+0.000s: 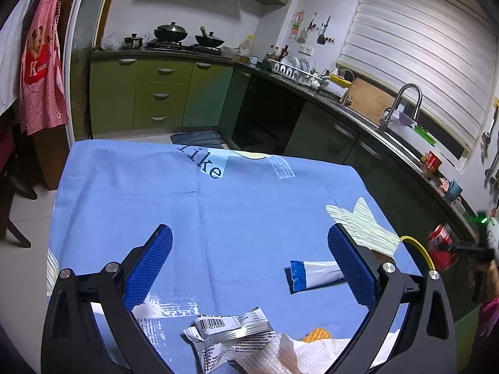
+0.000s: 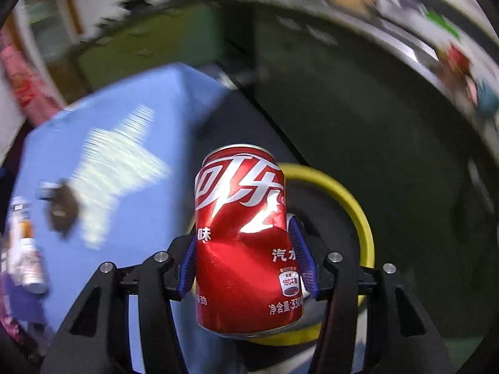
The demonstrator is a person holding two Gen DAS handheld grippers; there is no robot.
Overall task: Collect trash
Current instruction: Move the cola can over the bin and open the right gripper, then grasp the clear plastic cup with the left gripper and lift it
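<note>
The red can (image 2: 241, 243), dented at its waist, sits clamped in our right tongs (image 2: 246, 255) over the yellow-rimmed bin (image 2: 358, 218) just right of the bench (image 1: 218, 212), placed to drop in. Our left tongs (image 1: 249, 261) gape empty above the bench, wrappers (image 1: 230, 333) and tube (image 1: 315, 275) near them.

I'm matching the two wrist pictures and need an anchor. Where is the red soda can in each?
Left wrist: red can at far right edge, blurred, beyond the table.
Right wrist: centre, dented, clamped in the right gripper.
Shared landmark: the yellow bin rim beside the can.
</note>
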